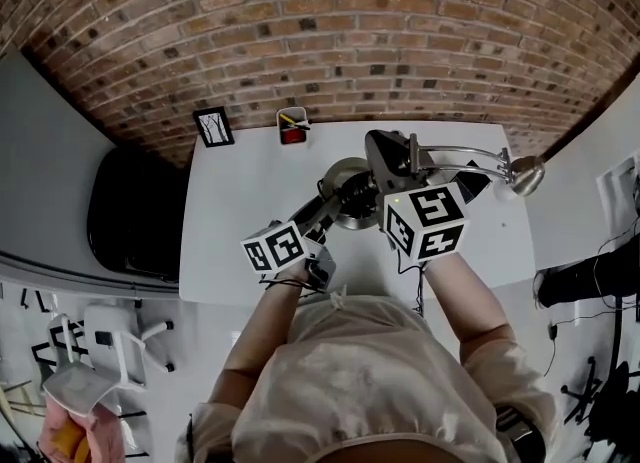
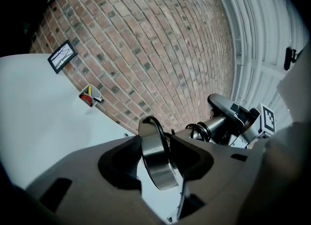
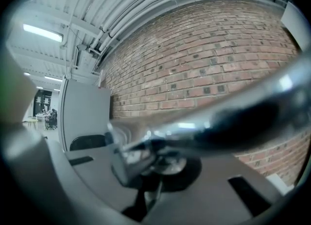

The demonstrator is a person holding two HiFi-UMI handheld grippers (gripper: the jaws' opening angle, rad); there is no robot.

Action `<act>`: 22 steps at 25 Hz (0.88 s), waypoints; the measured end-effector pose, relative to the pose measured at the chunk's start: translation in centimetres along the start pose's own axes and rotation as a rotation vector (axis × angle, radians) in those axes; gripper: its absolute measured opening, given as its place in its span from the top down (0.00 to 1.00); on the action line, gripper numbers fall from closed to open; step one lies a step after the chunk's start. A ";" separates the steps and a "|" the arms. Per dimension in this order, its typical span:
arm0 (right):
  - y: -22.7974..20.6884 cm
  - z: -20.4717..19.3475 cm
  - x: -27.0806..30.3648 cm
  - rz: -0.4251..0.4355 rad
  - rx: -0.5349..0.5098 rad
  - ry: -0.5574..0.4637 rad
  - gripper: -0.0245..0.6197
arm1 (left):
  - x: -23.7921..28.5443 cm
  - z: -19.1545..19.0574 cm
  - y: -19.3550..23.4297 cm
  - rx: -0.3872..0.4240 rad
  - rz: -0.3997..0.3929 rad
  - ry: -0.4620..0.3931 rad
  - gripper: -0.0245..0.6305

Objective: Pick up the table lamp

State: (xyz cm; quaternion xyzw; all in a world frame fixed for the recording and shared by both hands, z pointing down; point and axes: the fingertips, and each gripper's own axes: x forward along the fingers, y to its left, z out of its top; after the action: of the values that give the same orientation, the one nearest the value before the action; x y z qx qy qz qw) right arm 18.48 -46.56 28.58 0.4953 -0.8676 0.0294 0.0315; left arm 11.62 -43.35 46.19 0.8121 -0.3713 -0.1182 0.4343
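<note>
The table lamp [image 1: 352, 194] appears lifted clear above the middle of the tabletop [image 1: 240, 251]. The left gripper [image 2: 155, 152] clamps its round base [image 2: 156, 165]. The right gripper [image 3: 148, 190] is clenched on its metal arm [image 3: 218, 122]. The pickup looks essentially done.

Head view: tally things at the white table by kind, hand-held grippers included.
Silver metal table lamp: 1
Black-framed picture: 1
Small white holder with red and yellow items: 1
Hand-held gripper: 2, left hand-held gripper, right hand-held gripper
Total: 5
</note>
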 end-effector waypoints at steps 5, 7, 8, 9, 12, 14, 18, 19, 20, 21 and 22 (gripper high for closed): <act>-0.2 -0.4 -0.2 -0.006 0.002 0.003 0.92 | 0.2 -0.5 0.1 -0.008 0.008 0.004 0.67; -0.2 -0.4 -0.3 -0.013 0.005 0.005 0.92 | 0.1 -0.5 0.1 -0.008 0.011 0.008 0.67; -0.1 -0.3 -0.4 -0.015 0.006 0.006 0.92 | 0.0 -0.6 0.0 -0.009 0.012 0.010 0.67; -0.1 -0.3 -0.5 -0.016 0.006 0.007 0.92 | 0.0 -0.6 0.0 -0.010 0.012 0.011 0.67; -0.1 -0.6 -0.8 -0.018 0.011 0.013 0.92 | -0.2 -0.9 0.0 -0.019 0.012 0.014 0.67; -0.1 -0.7 -0.9 -0.024 0.013 0.010 0.92 | -0.1 -1.0 0.1 -0.021 0.011 0.017 0.67; 0.0 -1.1 -1.3 -0.034 0.012 0.013 0.92 | -0.2 -1.4 0.2 -0.026 0.012 0.029 0.68; 0.0 -1.2 -1.3 -0.035 0.011 0.018 0.92 | -0.2 -1.6 0.2 -0.029 0.013 0.034 0.68; 0.0 -1.4 -1.3 -0.036 0.009 0.024 0.92 | -0.1 -1.8 0.3 -0.033 0.015 0.038 0.68; 0.0 -1.6 -1.3 -0.037 0.007 0.029 0.92 | -0.1 -2.1 0.4 -0.036 0.017 0.043 0.68; 0.0 -1.8 -1.3 -0.038 0.005 0.035 0.92 | 0.0 -2.3 0.5 -0.041 0.020 0.048 0.68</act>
State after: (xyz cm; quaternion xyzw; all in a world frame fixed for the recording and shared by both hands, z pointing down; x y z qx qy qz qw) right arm 19.20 -45.29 30.22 0.5114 -0.8572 0.0398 0.0461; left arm 12.57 -42.04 47.94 0.8019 -0.3664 -0.1021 0.4608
